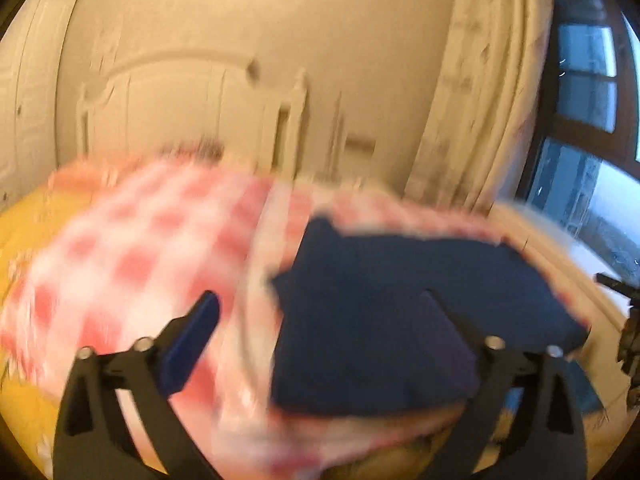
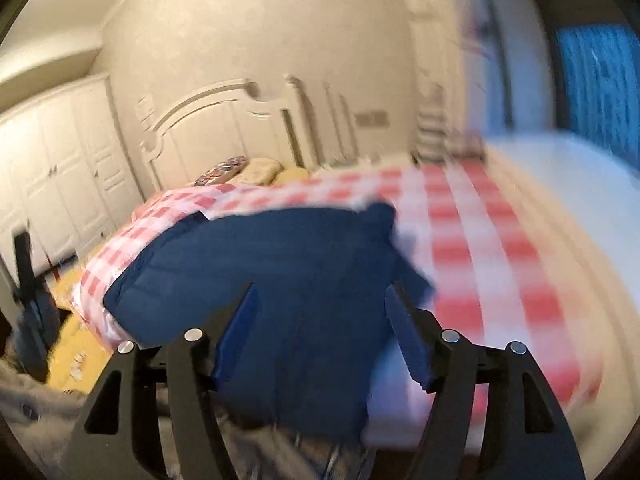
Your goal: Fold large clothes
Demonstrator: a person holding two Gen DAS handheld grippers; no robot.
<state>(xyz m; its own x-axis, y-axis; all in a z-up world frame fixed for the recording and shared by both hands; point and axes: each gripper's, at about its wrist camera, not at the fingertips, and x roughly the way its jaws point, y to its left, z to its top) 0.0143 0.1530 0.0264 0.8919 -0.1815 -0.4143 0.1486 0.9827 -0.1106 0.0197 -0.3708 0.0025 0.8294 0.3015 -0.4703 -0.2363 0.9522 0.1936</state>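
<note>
Left wrist view, heavy blur. The left gripper stood released, jaws spread wide, nothing between the pads. Its left pad showed at 8 o'clock against the checked cloth; the right pad merged in colour with the garment, so contact there could not be told. That navy garment lay in a bunched, roughly folded mass on the checked cloth, from centre frame toward 4 o'clock. Yellow bedding at 9 o'clock, headboard at 11, window at 2.

Right wrist view, blurred on the right side. The right gripper was partly open, both pads apart, with the garment seen behind and between them. I could not be sure whether the pads touched it; nothing looked clamped. The garment spread from 9 o'clock to centre over the checked cloth. Wardrobe at 9, headboard at 11.

Judgement: both grippers looked let go after a fold. To do the next step well, slow down until the view steadies, pick the two free corners or a clear edge, close fully on one cloth layer only, and avoid snagging the checked cloth beneath. Lift both sides evenly so the fold lands square.
</note>
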